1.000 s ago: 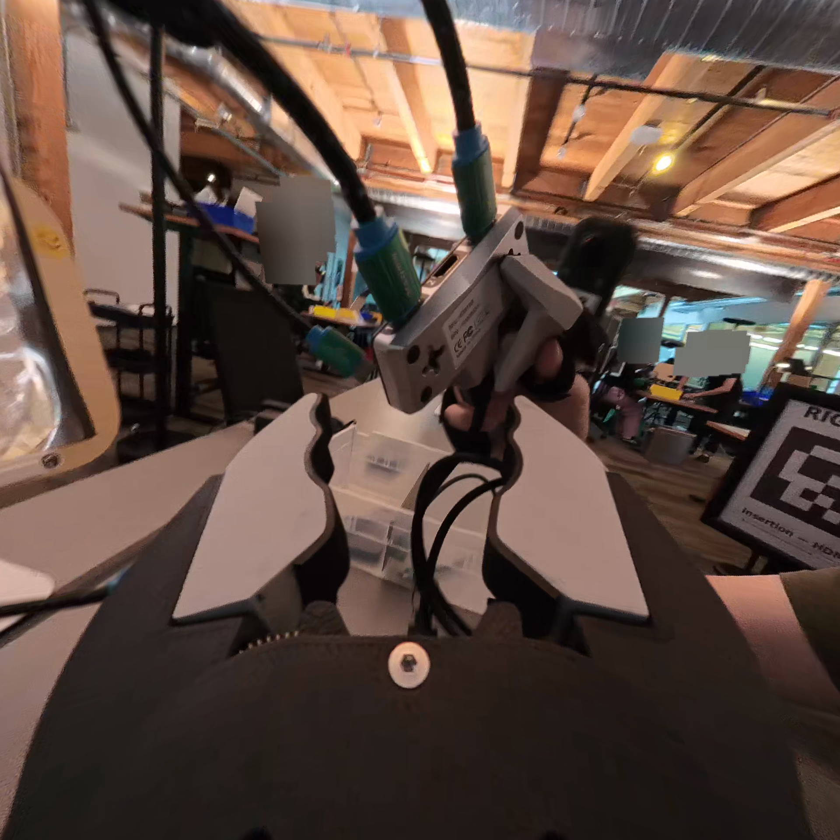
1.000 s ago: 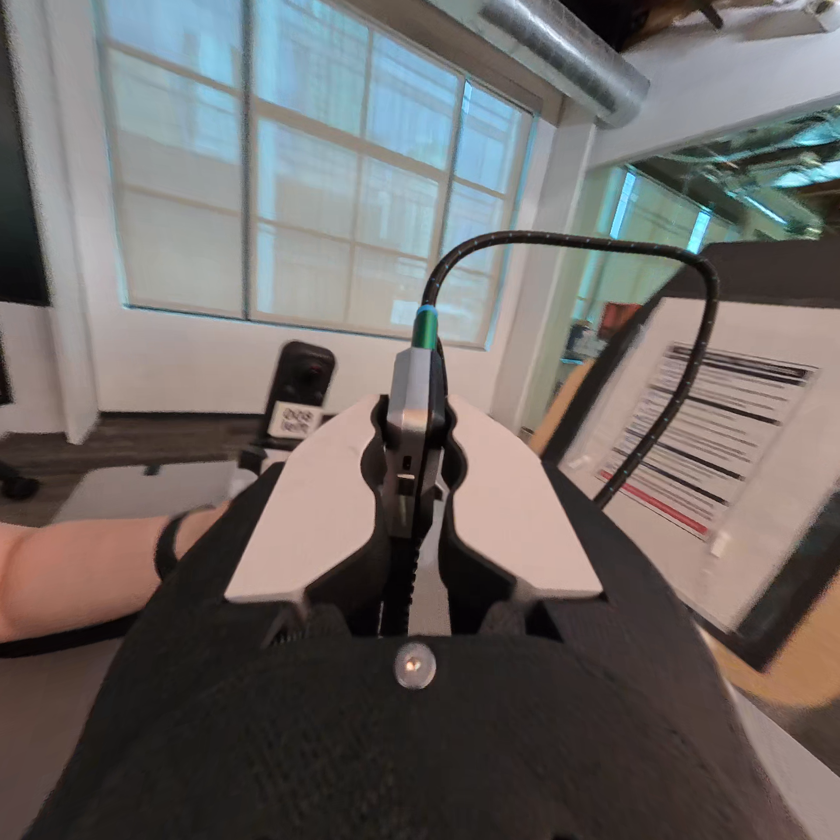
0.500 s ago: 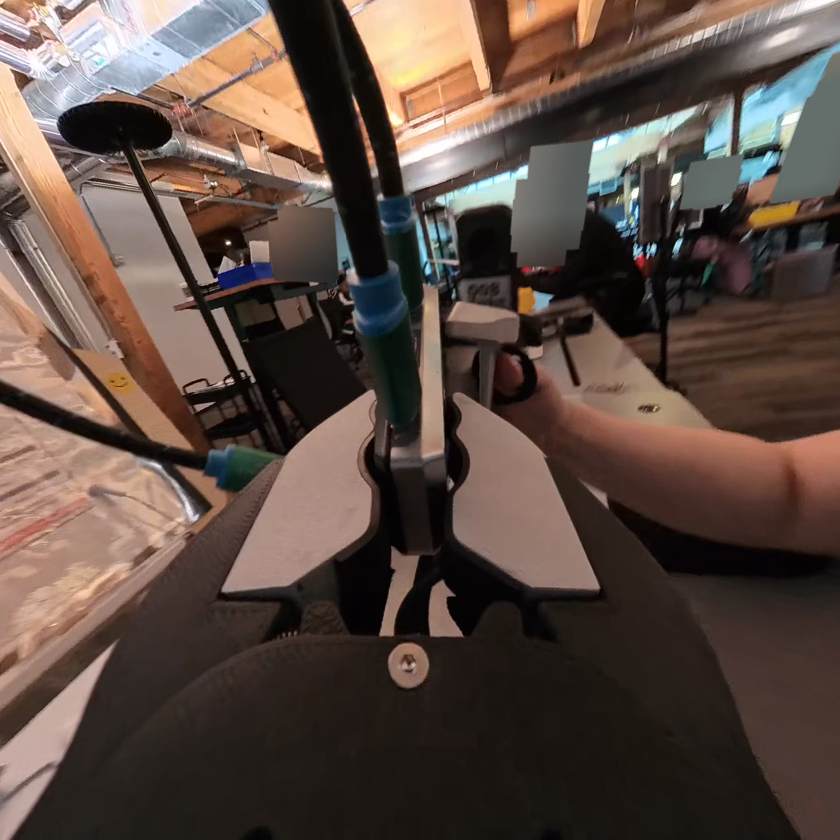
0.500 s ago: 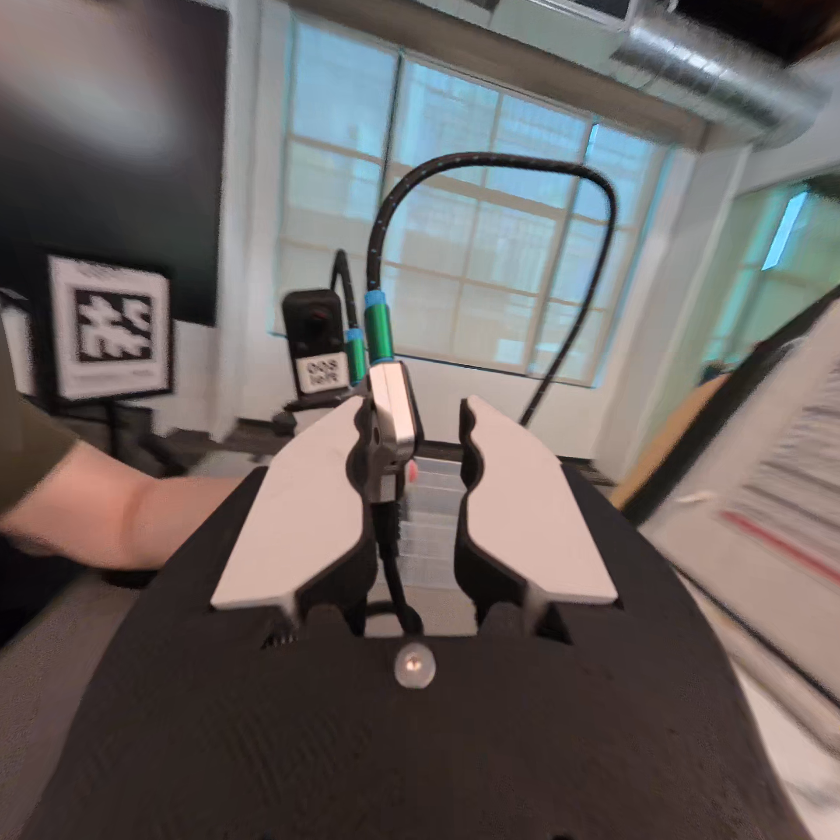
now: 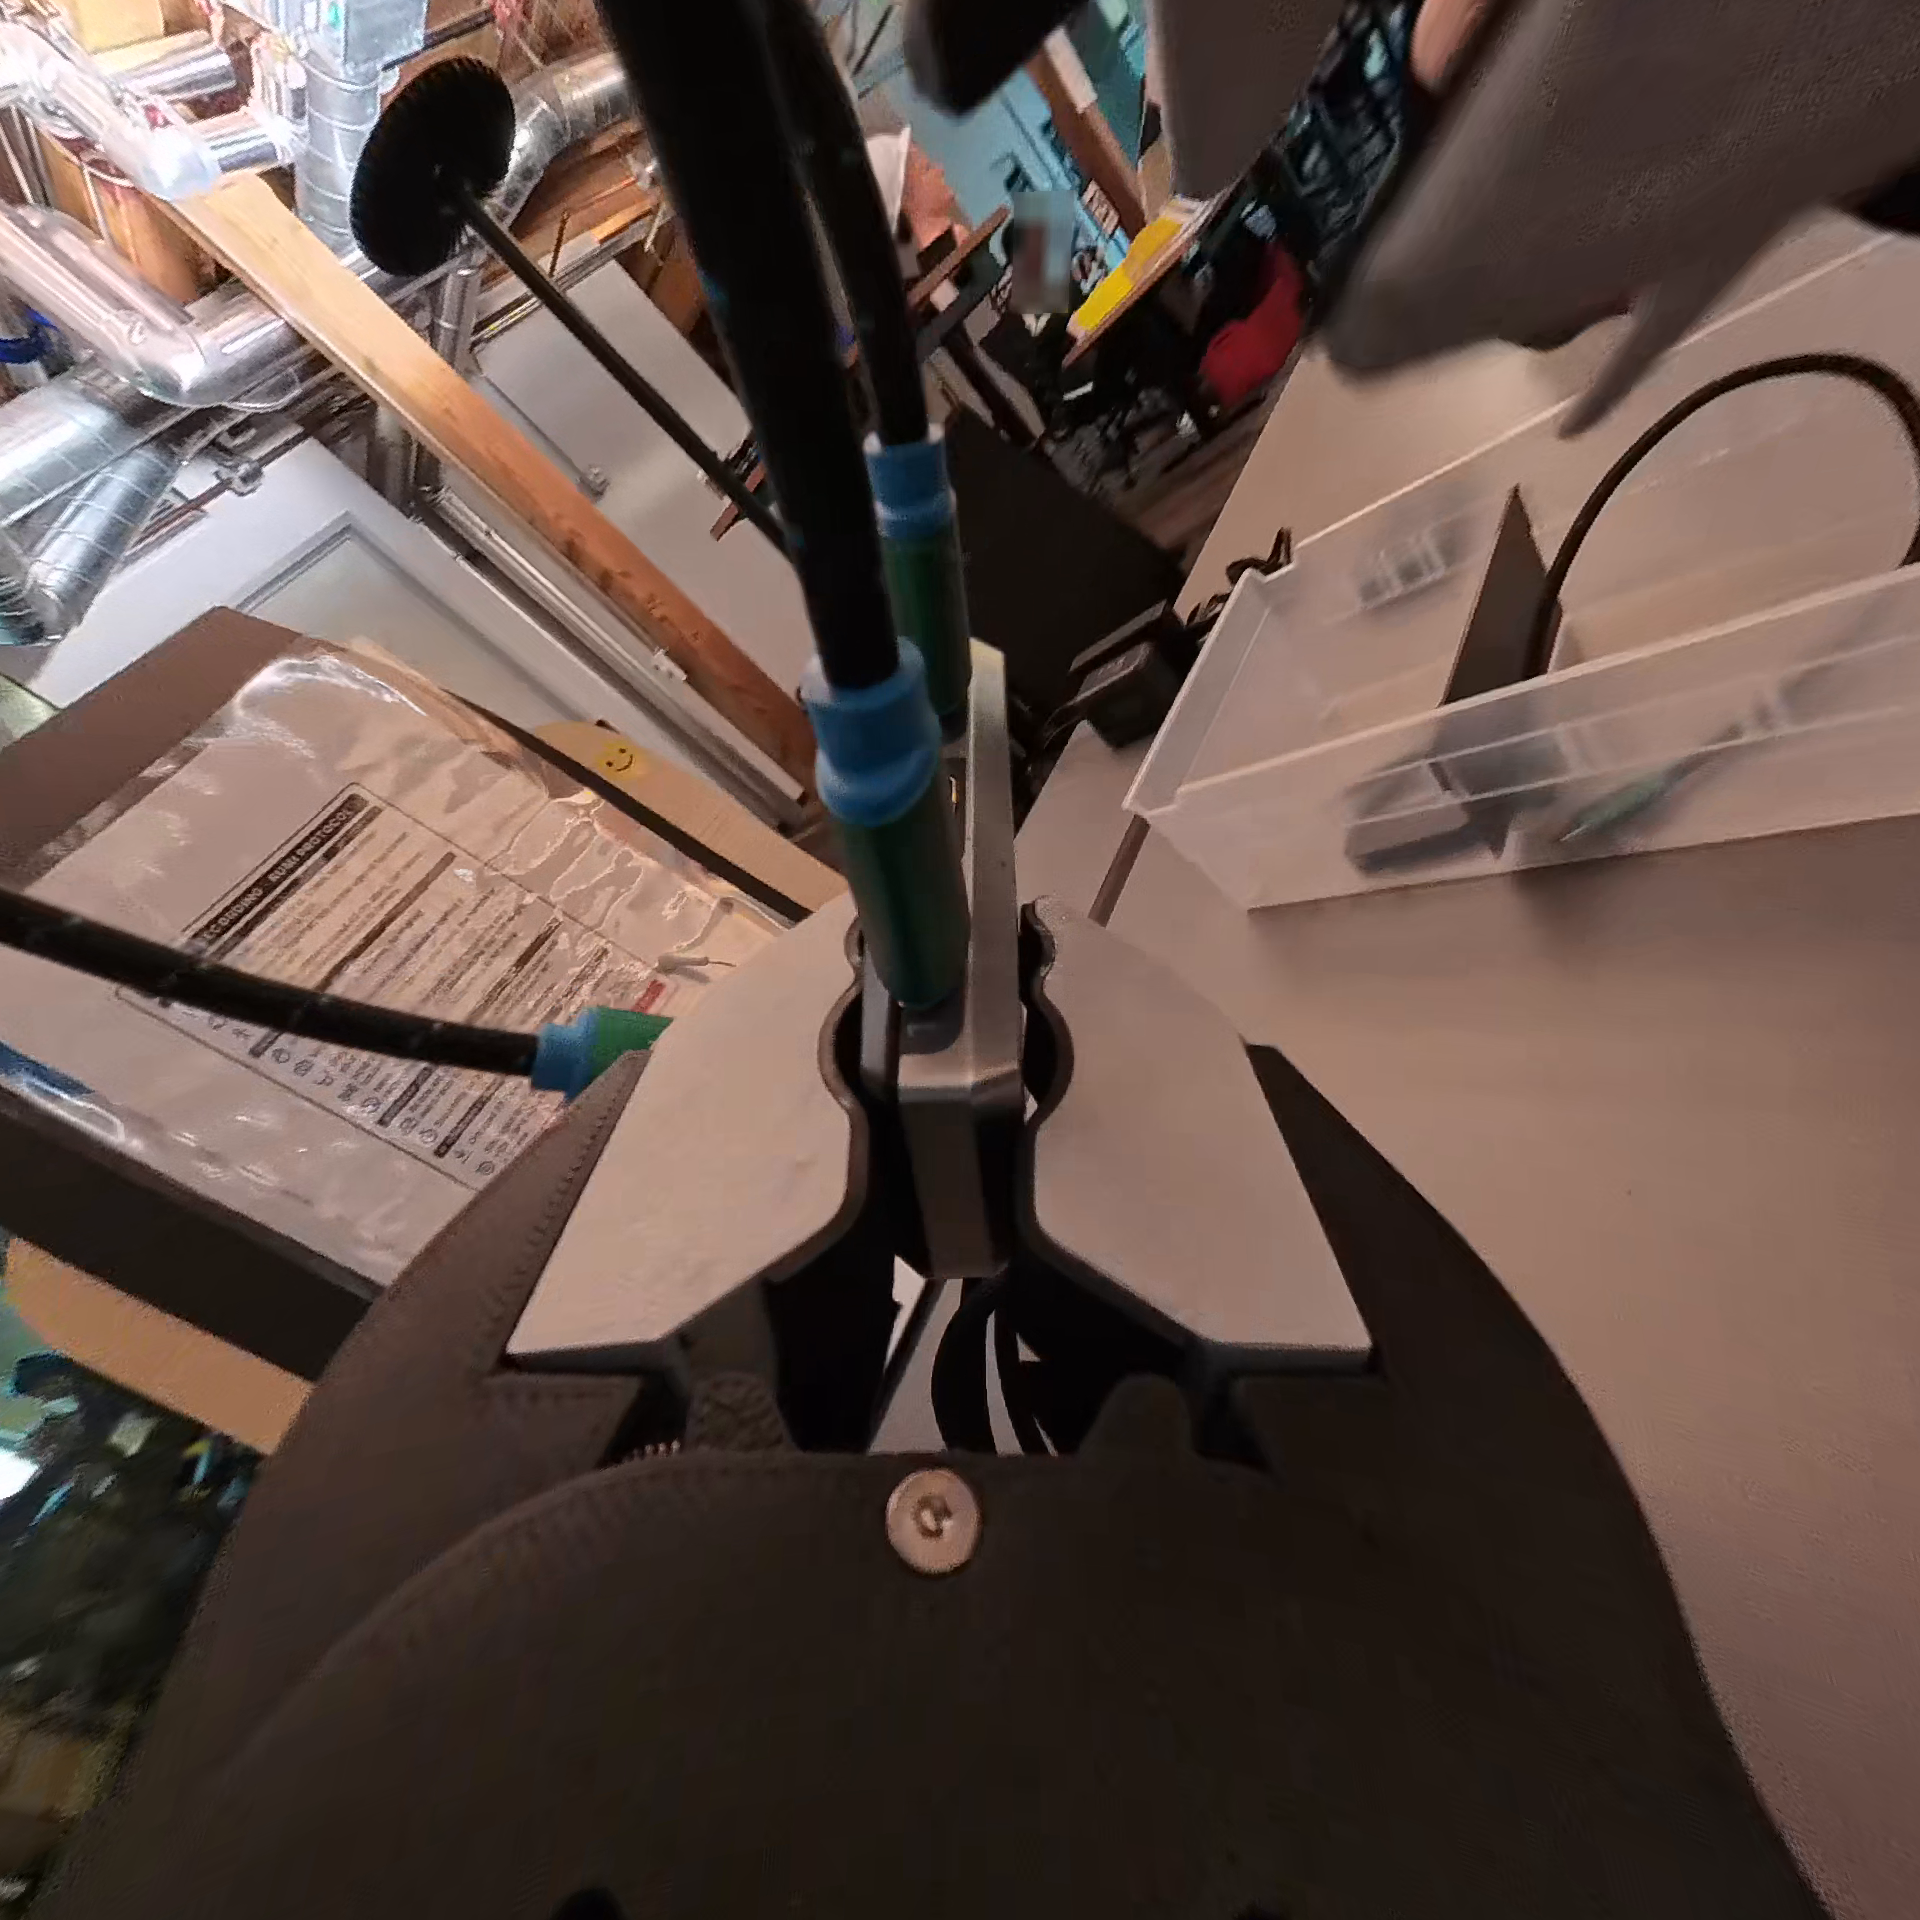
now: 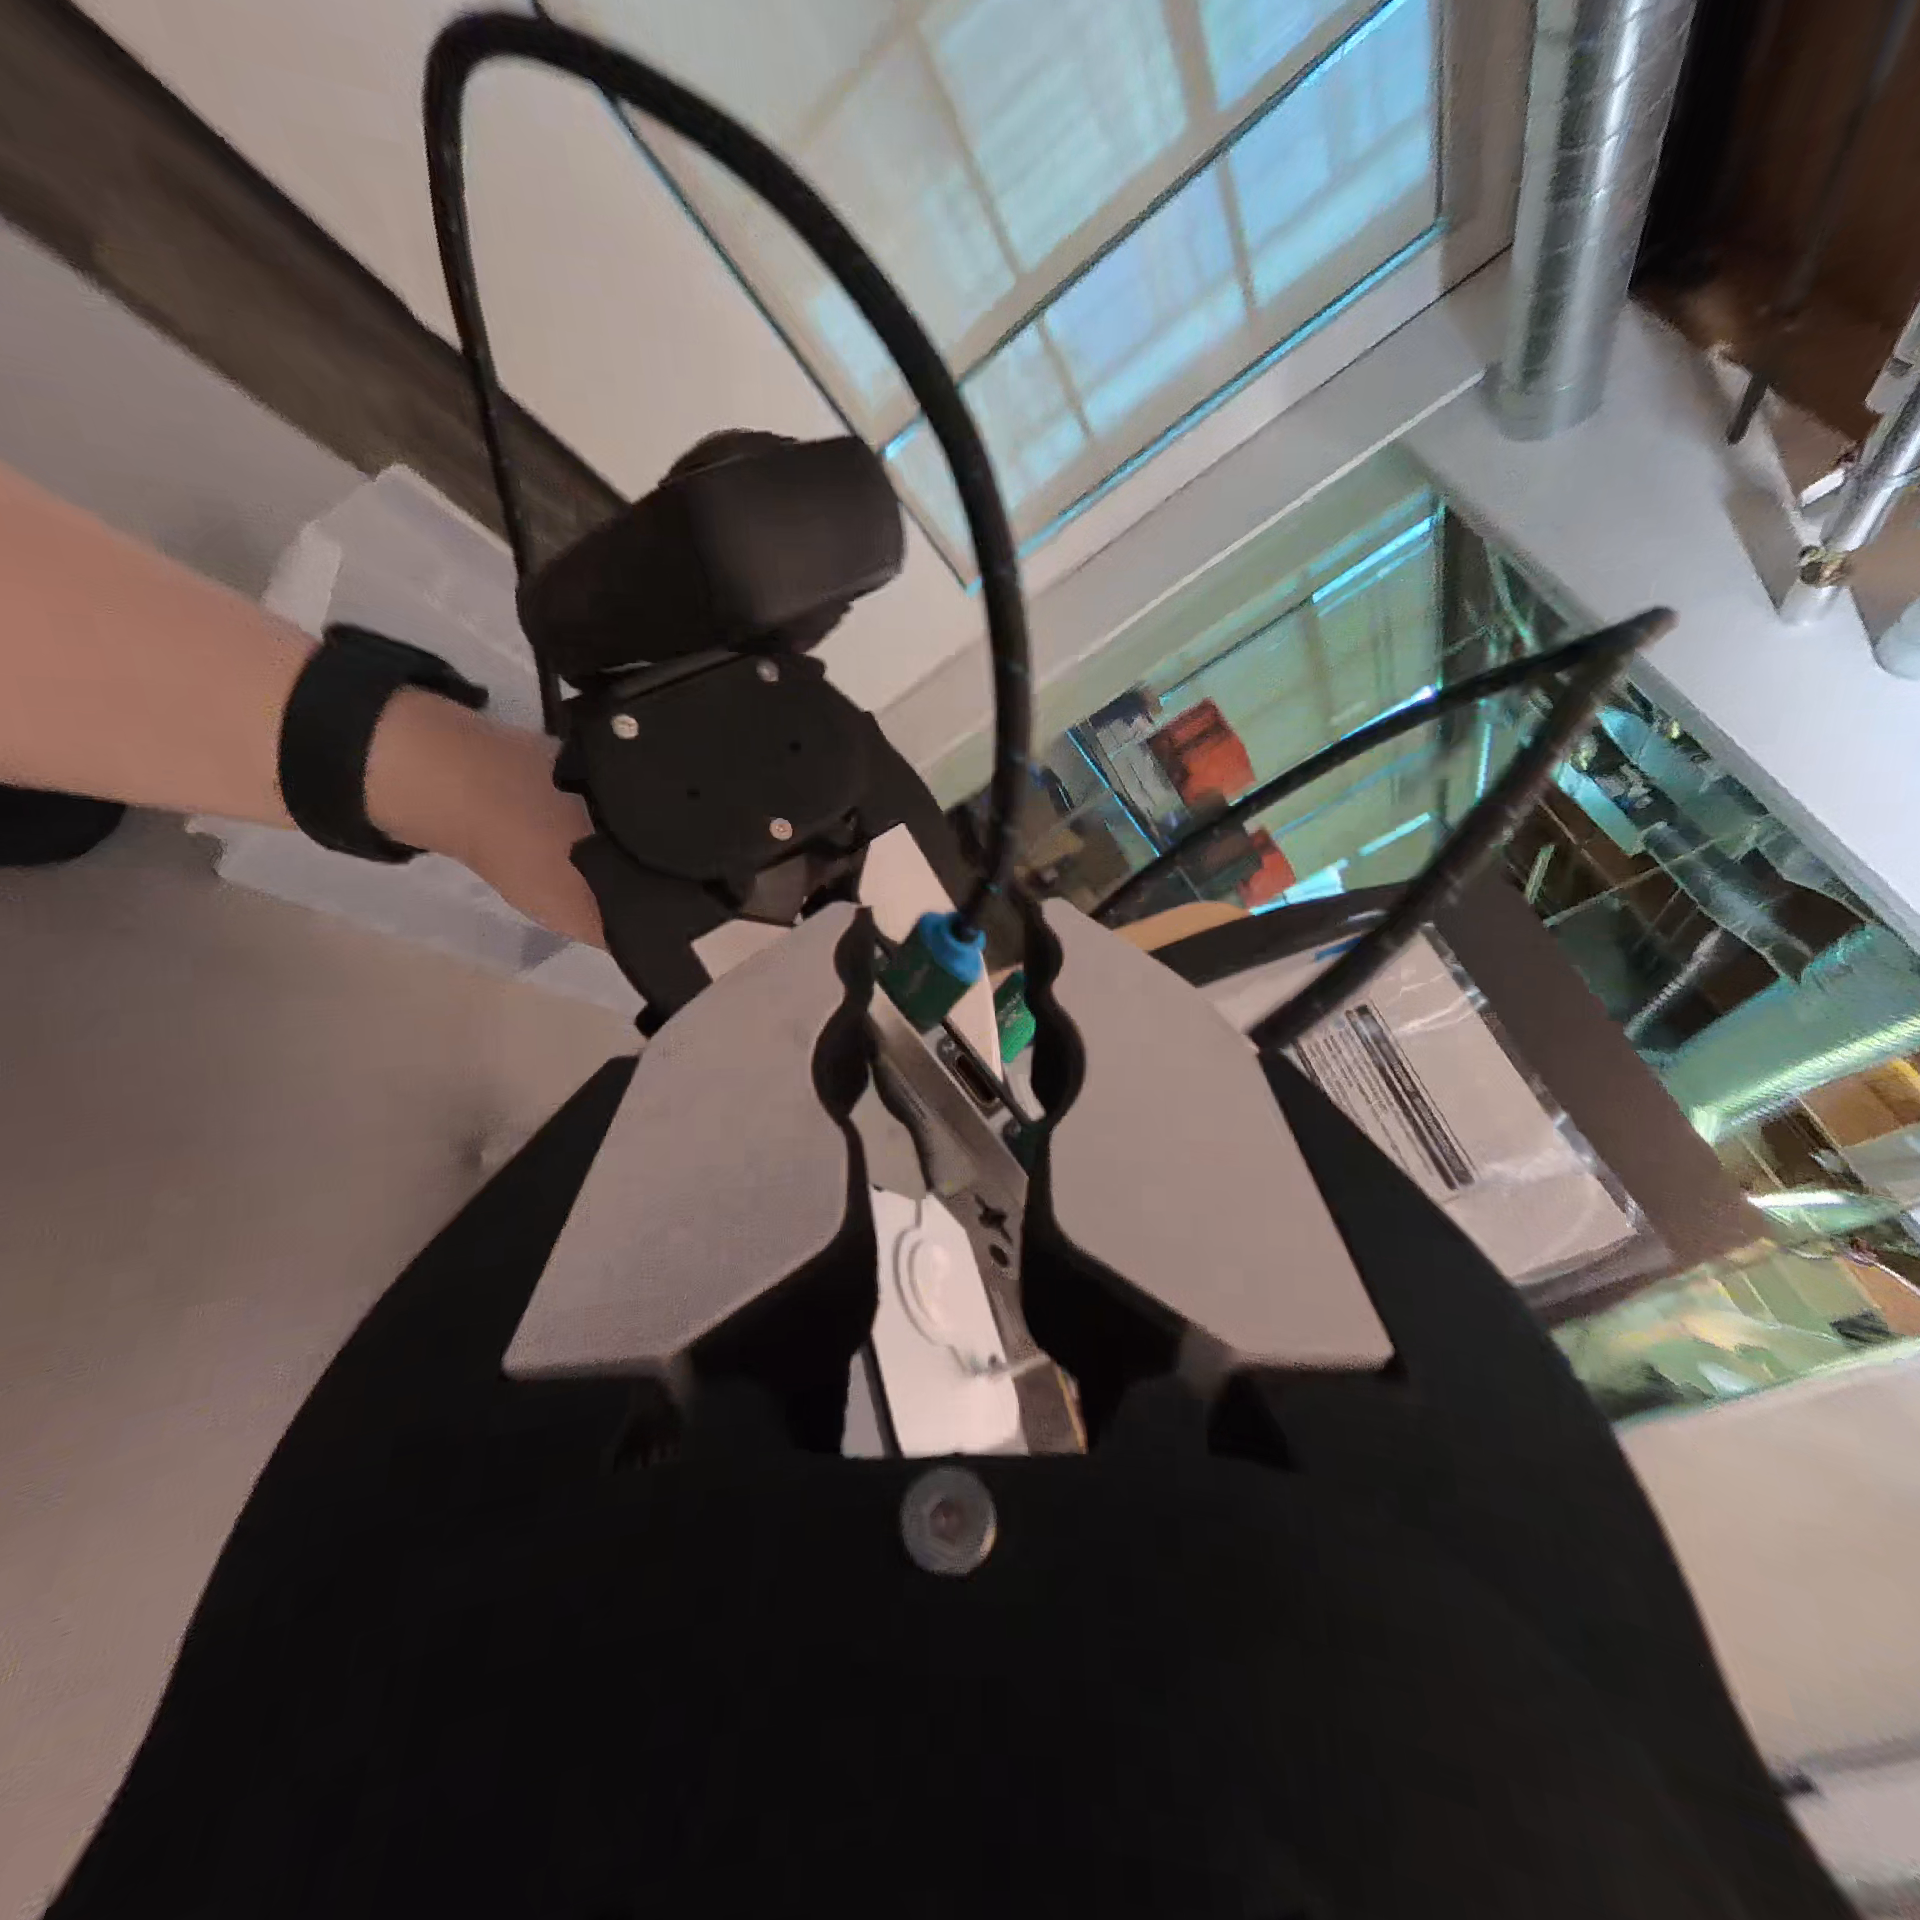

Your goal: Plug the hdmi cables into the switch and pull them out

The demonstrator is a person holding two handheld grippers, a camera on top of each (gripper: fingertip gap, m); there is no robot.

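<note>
My left gripper (image 5: 948, 925) is shut on the silver HDMI switch (image 5: 971, 1122) and holds it edge-on above the table. Two green plugs with blue collars (image 5: 899, 894) sit in the switch, their black cables running up. A third green plug (image 5: 597, 1044) hangs loose at the left. In the right wrist view, my right gripper (image 6: 951, 925) is open, with one plugged-in green plug (image 6: 925, 977) and the switch (image 6: 966, 1132) showing between its fingers; the pads do not press on it. The left gripper's black body (image 6: 717, 769) shows behind.
Clear plastic bins (image 5: 1455, 748) stand on the table (image 5: 1558, 1195) to the right. A framed laminated sheet (image 5: 364, 883) stands at the left. A person's forearm with a black wristband (image 6: 353, 738) reaches in. Looping black cables (image 6: 727, 208) arch above the switch.
The switch passed from my right gripper to my left, which shut on it. My right jaws opened off the switch, then narrowed around a green plug. Both views have tilted.
</note>
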